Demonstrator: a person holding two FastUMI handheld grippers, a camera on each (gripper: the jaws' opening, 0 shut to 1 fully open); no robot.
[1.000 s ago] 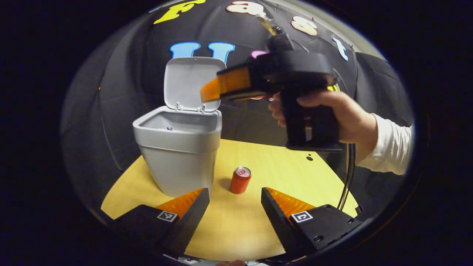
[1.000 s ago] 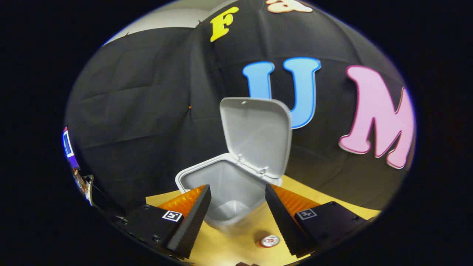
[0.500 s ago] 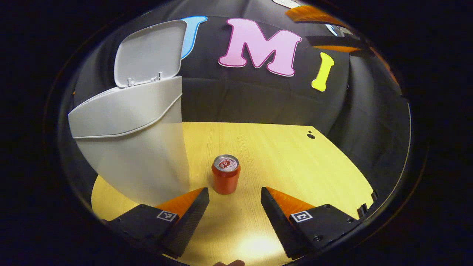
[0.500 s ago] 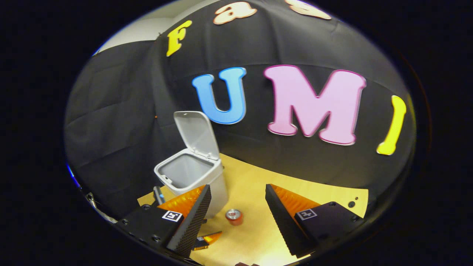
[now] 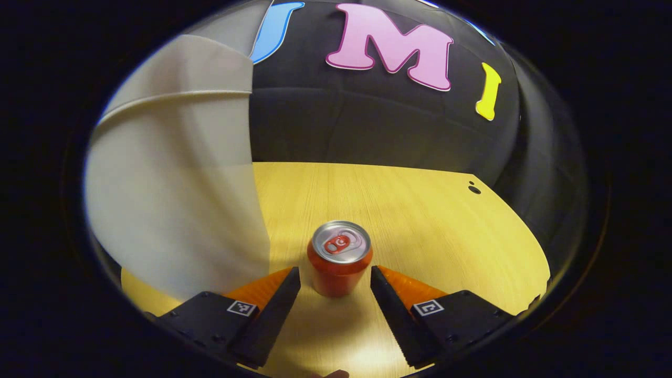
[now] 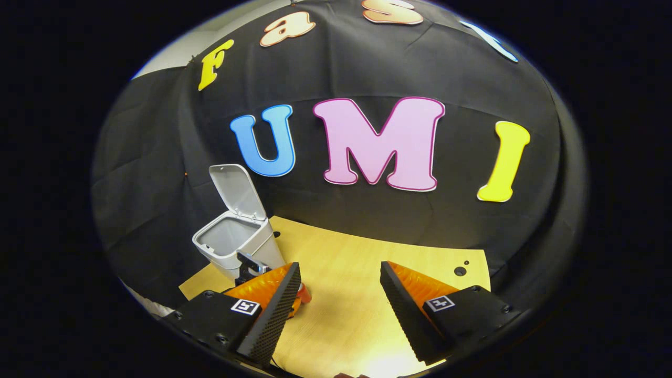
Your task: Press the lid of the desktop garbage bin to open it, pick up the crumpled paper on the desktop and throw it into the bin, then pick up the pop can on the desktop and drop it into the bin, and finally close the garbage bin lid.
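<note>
Though unsqueezed, cylindrical metal pop can (image 5: 339, 260).

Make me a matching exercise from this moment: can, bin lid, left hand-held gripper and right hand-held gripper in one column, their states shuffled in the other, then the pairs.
Things:
1. can
2. bin lid
3. left hand-held gripper
4. right hand-held gripper

States:
A. raised open
B. open, nothing between its fingers
C. upright on the table
D. open, fingers either side of the can

Pairs: 1-C, 2-A, 3-D, 4-B
</note>
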